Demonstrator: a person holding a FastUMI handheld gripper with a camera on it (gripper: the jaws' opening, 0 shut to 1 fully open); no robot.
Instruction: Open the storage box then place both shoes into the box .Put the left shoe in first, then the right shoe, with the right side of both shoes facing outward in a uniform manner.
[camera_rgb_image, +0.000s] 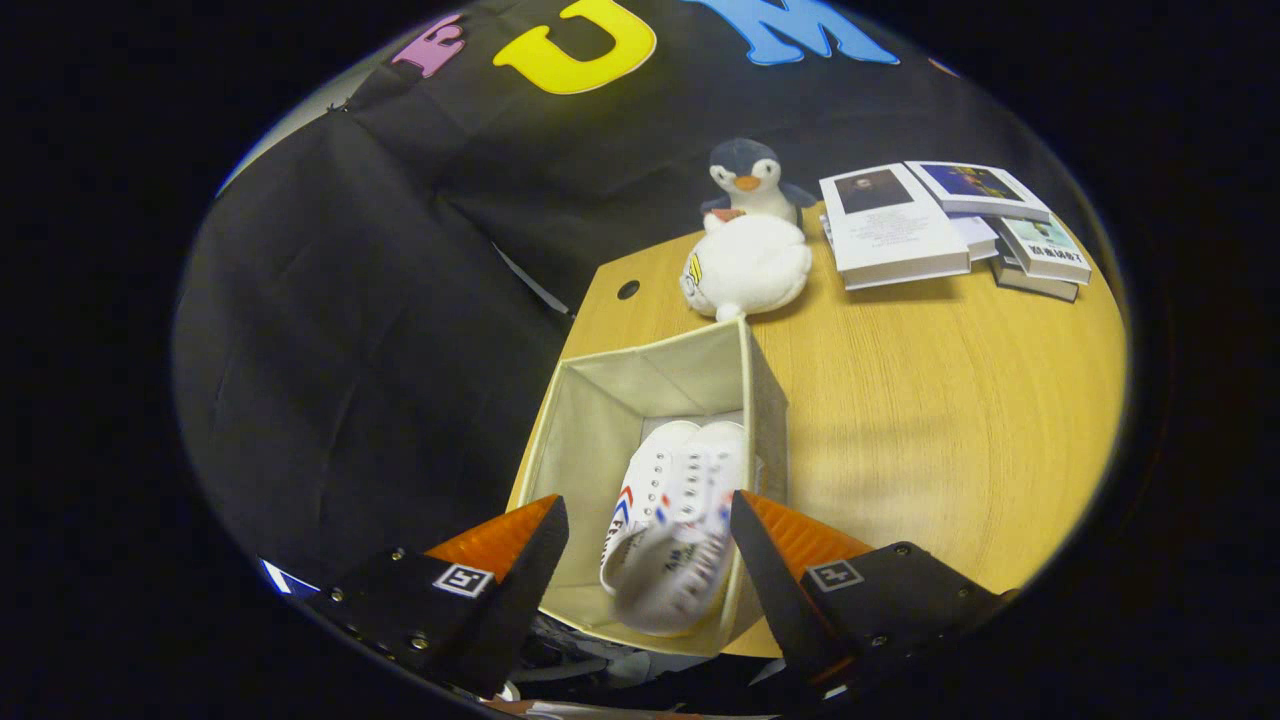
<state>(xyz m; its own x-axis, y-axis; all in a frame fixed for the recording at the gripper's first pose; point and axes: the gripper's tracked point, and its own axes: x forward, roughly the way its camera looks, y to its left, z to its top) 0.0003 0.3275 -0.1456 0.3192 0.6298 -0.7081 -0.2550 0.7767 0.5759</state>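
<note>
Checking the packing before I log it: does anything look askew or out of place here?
Mostly tidy. Both shoes lie side by side in the open storage box, between the spread, empty tongs. The nearer heel rides up at the box's front rim. The box sits at the table edge.

Overall light: moderate, even indoor light — bench (900, 400) top is the brightest area, cloth wall stays dark with faint fold sheen.
Source: seems overhead; soft shadows fall just in front of the books (900, 235) and under the white plush toy (750, 265).
Box (640, 400) interior: shaded along the inner walls, the floor lighter.
Glare: mild, on the glossy book covers.
Blur: nearer shoe (675, 570) is smeared between the parted fingers (520, 550); the other shoe (650, 480) reads sharper.
Distortion: strong fisheye — bench edges bow, detail dims toward the rim.
</note>
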